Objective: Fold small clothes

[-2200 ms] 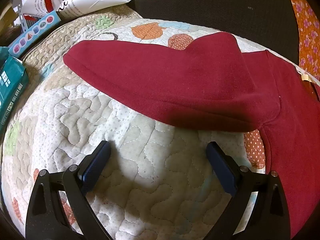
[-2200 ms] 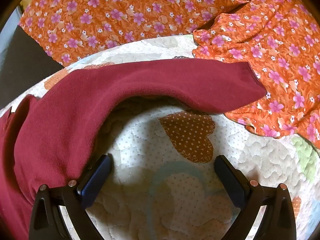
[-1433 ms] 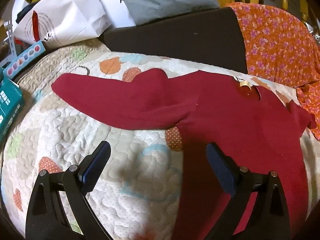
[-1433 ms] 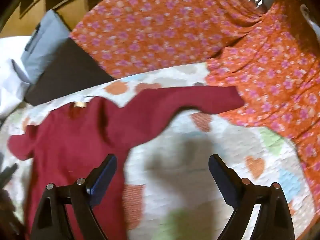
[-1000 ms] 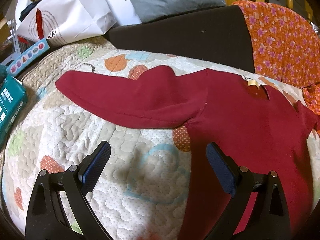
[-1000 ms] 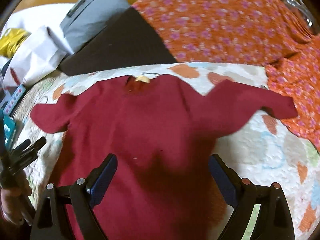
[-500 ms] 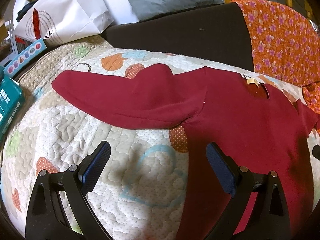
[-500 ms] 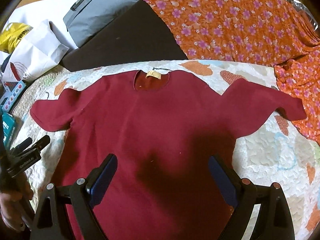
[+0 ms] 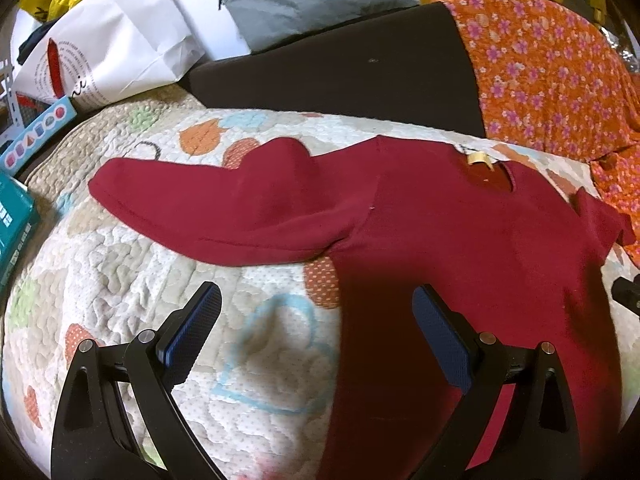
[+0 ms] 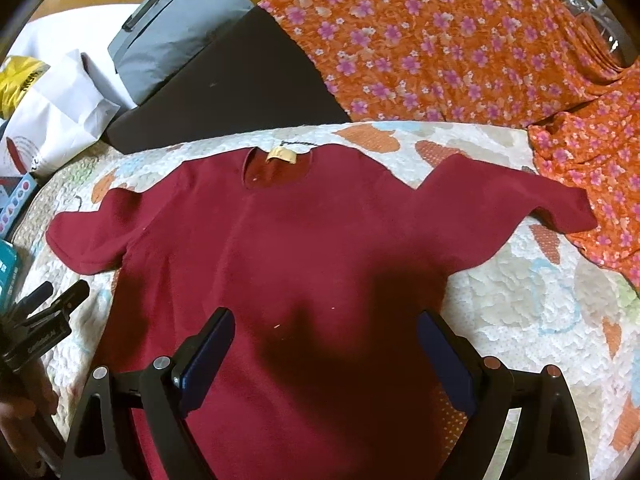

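Note:
A dark red long-sleeved shirt [image 10: 304,248] lies flat on the quilt, neck hole and tan label [image 10: 282,155] toward the back, both sleeves spread out. My right gripper [image 10: 326,354] hovers open above the shirt's lower body with nothing between its fingers. In the left wrist view the shirt [image 9: 460,232] fills the right side and its left sleeve [image 9: 224,204] stretches leftward. My left gripper [image 9: 316,336] is open over the quilt at the shirt's left side edge, empty. It also shows at the left edge of the right wrist view as the left gripper [image 10: 44,312], held by a hand.
The patterned quilt [image 9: 120,280] covers the surface. Orange floral fabric [image 10: 460,40] lies at the back right, touching the right sleeve end. A dark cushion [image 10: 232,92], a grey bag [image 10: 176,20], a white paper bag [image 9: 108,52] and teal boxes [image 9: 16,216] sit behind and left.
Both grippers pulled back from the sleeves over two seconds. The right one swung left to face the whole shirt body. In the last half second little moved.

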Demonstrator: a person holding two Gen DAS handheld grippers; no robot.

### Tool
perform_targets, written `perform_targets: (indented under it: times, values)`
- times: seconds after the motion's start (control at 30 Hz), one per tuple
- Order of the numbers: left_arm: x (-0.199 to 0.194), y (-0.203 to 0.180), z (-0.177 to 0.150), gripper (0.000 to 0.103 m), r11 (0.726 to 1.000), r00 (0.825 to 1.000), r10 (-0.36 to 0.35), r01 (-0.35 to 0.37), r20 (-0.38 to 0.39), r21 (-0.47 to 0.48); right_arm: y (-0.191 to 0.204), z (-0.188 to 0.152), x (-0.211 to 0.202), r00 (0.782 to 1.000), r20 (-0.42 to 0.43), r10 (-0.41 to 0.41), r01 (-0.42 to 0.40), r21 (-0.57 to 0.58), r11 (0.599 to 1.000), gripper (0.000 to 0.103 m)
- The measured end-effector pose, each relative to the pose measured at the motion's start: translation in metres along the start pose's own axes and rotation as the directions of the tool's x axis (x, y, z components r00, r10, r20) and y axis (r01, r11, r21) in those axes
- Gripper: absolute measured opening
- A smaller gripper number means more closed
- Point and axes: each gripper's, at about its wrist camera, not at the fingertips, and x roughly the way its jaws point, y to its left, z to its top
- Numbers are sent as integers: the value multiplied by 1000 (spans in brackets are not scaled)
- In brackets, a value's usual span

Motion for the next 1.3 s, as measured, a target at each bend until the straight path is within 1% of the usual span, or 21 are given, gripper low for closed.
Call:
perform_targets:
  times: [0.1, 0.27, 0.7, 1.3]
  values:
    - [0, -6, 0, 97, 1000, 1000, -5, 5, -1, 21, -3, -1, 0, 1000, -3, -6, 6, 5, 1000, 92]
    - [0, -12, 0, 97, 999, 1000, -24, 24, -4, 22, -7, -2, 2, 1000, -12, -9, 9, 19, 1000, 92]
    - [3, -22, -2, 97, 998, 1000, -29, 29, -8, 57, -9, 0, 3, 1000, -16, -9, 9, 35, 999, 92]
    - [9, -26, -3, 97, 997, 1000, -26, 27, -15, 68, -2, 0, 13, 999, -41, -6, 7, 32, 999, 92]
